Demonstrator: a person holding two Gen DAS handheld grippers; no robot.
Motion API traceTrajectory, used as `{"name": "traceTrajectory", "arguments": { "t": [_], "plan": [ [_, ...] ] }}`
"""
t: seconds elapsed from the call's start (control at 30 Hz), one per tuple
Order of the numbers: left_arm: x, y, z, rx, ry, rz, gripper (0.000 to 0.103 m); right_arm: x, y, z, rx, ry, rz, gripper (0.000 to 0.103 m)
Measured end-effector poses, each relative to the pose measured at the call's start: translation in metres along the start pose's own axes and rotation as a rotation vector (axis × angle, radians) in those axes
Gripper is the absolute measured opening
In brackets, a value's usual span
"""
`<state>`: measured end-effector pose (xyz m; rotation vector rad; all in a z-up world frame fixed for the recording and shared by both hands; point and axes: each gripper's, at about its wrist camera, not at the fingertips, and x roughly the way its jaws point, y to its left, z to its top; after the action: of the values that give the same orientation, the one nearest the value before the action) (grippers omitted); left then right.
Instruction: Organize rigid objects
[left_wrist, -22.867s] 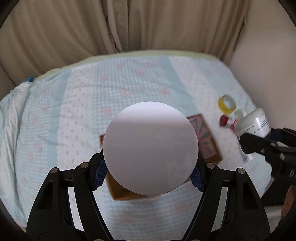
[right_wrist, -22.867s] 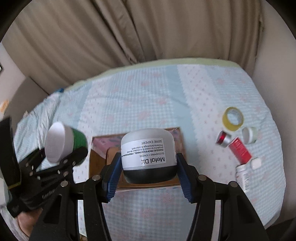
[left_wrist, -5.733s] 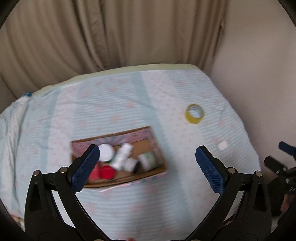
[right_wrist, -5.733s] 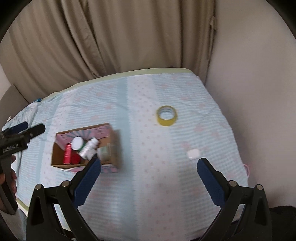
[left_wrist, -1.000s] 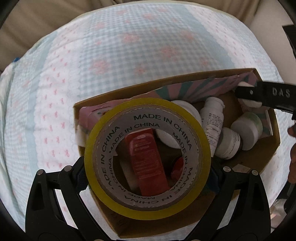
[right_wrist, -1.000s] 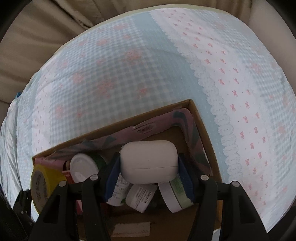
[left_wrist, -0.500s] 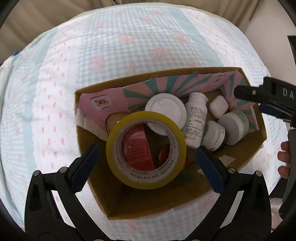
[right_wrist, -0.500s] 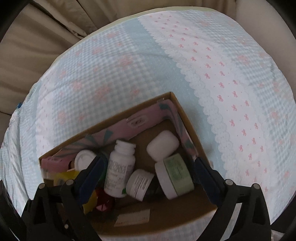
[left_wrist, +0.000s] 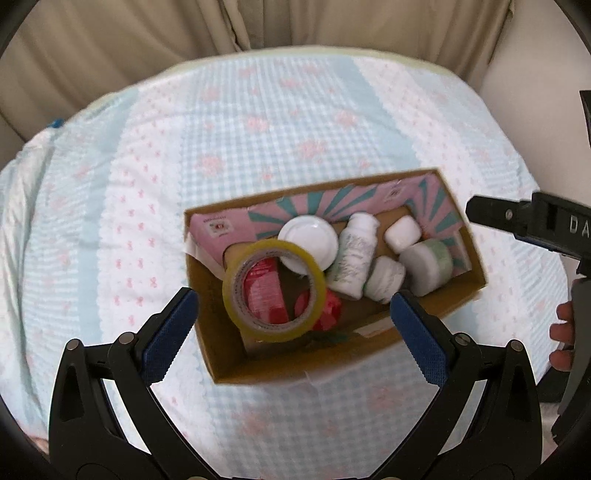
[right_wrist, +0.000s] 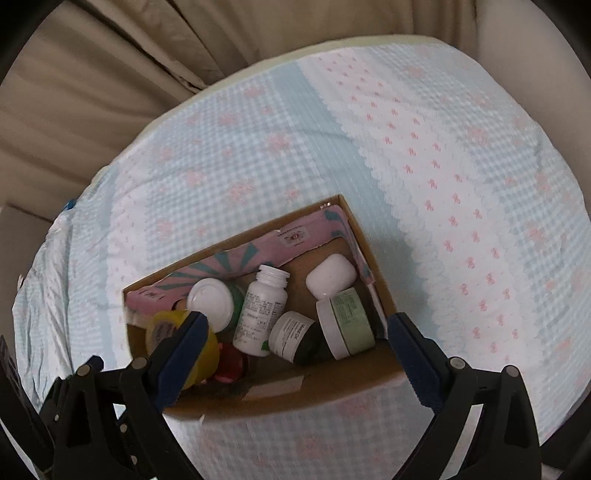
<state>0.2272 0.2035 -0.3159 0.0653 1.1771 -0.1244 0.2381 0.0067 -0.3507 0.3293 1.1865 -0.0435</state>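
Cardboard box (left_wrist: 207, 295) sits on the blue-and-pink checked cloth (left_wrist: 110, 203), open side up, with everything gathered inside it. At its left end the yellow tape roll (left_wrist: 275, 291) lies tilted over a red packet (left_wrist: 264, 291) and a red cap (left_wrist: 330, 306). Next comes a white round lid (left_wrist: 308, 243), then a white bottle (left_wrist: 354, 254) on its side, a small dark-bodied jar (right_wrist: 293, 338), a pale green jar (right_wrist: 349, 323) and, toward the back right corner, a white rounded case (right_wrist: 330, 275).

Left gripper (left_wrist: 293, 314) hangs above the box, its 2 blue pads spread wide with nothing between them. Right gripper (right_wrist: 295, 345) is likewise spread and holds nothing, its jaws having just been opening; its black body and a person's fingers (left_wrist: 561, 332) show at the right edge of the left wrist view.
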Motion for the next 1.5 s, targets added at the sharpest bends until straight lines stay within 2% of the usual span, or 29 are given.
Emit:
{"name": "traceTrajectory", "arguments": {
  "t": [0.1, 0.23, 0.5, 0.67, 0.93, 1.07, 1.2, 1.5],
  "plan": [
    [-0.032, -0.015, 0.004, -0.022, -0.035, 0.021, 0.103, -0.031, -0.002, -0.001, -0.058, -0.017, 0.022, 0.097],
    [-0.100, -0.034, 0.009, -0.059, -0.125, 0.024, 0.103, -0.092, -0.004, -0.003, -0.157, -0.074, 0.042, 0.097],
    [-0.247, -0.077, 0.014, -0.068, -0.394, 0.044, 0.103, -0.251, -0.014, -0.017, -0.363, -0.340, -0.002, 0.097],
    [-0.297, -0.096, 0.002, -0.076, -0.500, 0.048, 0.103, -0.310, -0.026, -0.031, -0.381, -0.457, -0.012, 0.097],
    [-0.339, -0.114, -0.029, -0.080, -0.608, 0.081, 0.103, -0.349, -0.044, -0.053, -0.362, -0.554, -0.050, 0.097],
    [-0.347, -0.114, -0.042, -0.108, -0.621, 0.064, 0.103, -0.360, -0.048, -0.061, -0.362, -0.587, -0.060, 0.097],
    [-0.352, -0.117, -0.046, -0.097, -0.630, 0.083, 0.103, -0.365, -0.048, -0.067, -0.369, -0.612, -0.064, 0.097],
    [-0.360, -0.122, -0.054, -0.101, -0.635, 0.080, 0.103, -0.370, -0.049, -0.073, -0.360, -0.619, -0.045, 0.097]
  ]
}}
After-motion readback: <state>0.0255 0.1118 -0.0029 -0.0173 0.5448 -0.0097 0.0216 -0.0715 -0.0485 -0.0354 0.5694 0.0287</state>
